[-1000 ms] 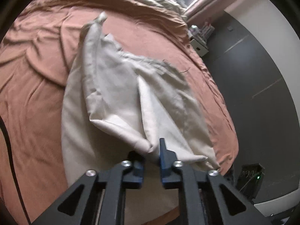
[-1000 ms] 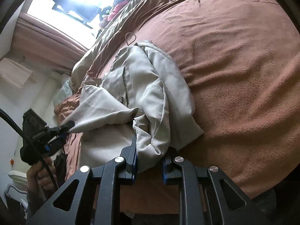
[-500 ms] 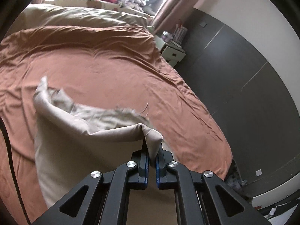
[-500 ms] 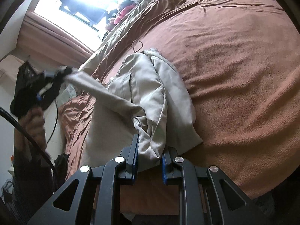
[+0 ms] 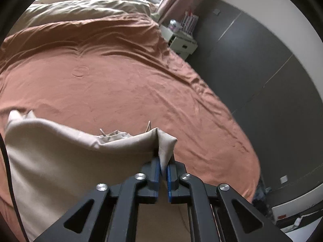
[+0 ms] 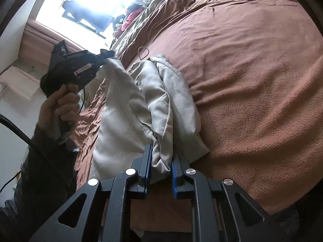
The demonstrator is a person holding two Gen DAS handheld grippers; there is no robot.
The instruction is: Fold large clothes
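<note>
- Where the room shows at its widest, a bed [image 5: 125,84] under a rust-brown blanket [image 6: 252,84] fills most of both views, with an olive-tan duvet [image 5: 84,12] bunched along its far end beneath a bright window [image 6: 80,2].
- Dark grey wall panels [image 5: 252,60] run along the side of the bed, and a small white bedside cabinet [image 5: 181,40] stands against them near the bed's far corner.
- Beige garment [image 6: 153,100]: it lies on the blanket, crumpled into long folds, with one part lifted clear of the bed and the rest resting on it.
- Left hand-held gripper [image 5: 164,169]: its blue-padded jaws are closed on a corner of the garment, which stands up between them as a small peak while the cloth hangs away to the left; in the right wrist view this gripper [image 6: 105,55] is raised above the bed, held by the person's hand [image 6: 60,104], with cloth trailing down from its tip.
- Right hand-held gripper [image 6: 160,167]: low at the near edge of the bed, its jaws are clamped on a thick bunch of the garment's folds.
- Black cable [image 5: 10,181]: it runs down the left edge of the left wrist view.
</note>
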